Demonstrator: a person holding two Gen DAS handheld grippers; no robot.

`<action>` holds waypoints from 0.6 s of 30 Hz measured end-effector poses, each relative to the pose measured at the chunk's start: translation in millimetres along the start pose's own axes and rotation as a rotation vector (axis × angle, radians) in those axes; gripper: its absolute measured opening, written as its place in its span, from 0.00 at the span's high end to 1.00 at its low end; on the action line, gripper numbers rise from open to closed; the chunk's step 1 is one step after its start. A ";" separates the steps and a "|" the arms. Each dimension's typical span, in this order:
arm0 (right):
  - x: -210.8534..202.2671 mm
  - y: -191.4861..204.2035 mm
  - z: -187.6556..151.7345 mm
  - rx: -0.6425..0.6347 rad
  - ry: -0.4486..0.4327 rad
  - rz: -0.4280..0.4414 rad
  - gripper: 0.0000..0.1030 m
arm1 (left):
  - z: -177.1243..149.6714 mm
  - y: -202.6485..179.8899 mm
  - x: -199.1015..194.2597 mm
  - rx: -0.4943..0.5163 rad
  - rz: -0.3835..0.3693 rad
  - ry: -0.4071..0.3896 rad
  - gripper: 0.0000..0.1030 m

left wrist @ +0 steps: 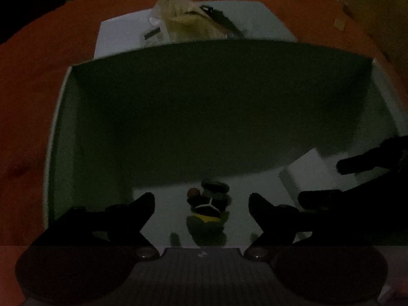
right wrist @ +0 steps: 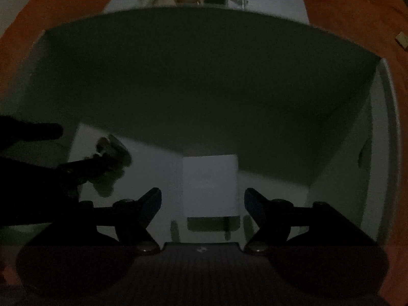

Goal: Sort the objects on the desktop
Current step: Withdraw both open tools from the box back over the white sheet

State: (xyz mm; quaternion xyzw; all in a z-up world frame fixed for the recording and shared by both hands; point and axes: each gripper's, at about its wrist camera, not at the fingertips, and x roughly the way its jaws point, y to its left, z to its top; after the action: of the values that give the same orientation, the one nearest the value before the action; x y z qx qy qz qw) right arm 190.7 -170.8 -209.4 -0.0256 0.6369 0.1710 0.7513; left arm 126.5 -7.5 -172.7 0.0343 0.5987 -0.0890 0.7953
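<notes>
Both grippers point down into a large white box (left wrist: 63,127) (right wrist: 357,153). My left gripper (left wrist: 201,199) is open, and a small toy figure (left wrist: 207,211) with dark, yellow and green parts rests on the box floor between its fingers, apart from both pads. My right gripper (right wrist: 202,193) is open over a white rectangular block (right wrist: 210,186), with gaps on both sides. In the left wrist view the block (left wrist: 301,173) and the right gripper (left wrist: 331,181) show at the right. In the right wrist view the toy (right wrist: 112,158) and the left gripper (right wrist: 74,148) show at the left.
The box's tall far wall (left wrist: 204,102) is in deep shadow. Behind the box, a white board (left wrist: 119,35) holds a beige bag (left wrist: 183,23) and a dark object (left wrist: 219,17). Orange tabletop (left wrist: 30,76) surrounds everything.
</notes>
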 end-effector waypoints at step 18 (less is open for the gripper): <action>-101.6 -31.8 64.5 0.125 -0.267 0.047 0.27 | 87.2 35.3 -43.7 -0.100 -0.004 -0.170 0.12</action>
State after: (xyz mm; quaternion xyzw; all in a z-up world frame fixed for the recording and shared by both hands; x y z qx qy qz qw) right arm 247.8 -207.0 -104.8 0.0589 0.5409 0.1505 0.8254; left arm 203.8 17.5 -108.2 -0.0141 0.5326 -0.0631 0.8439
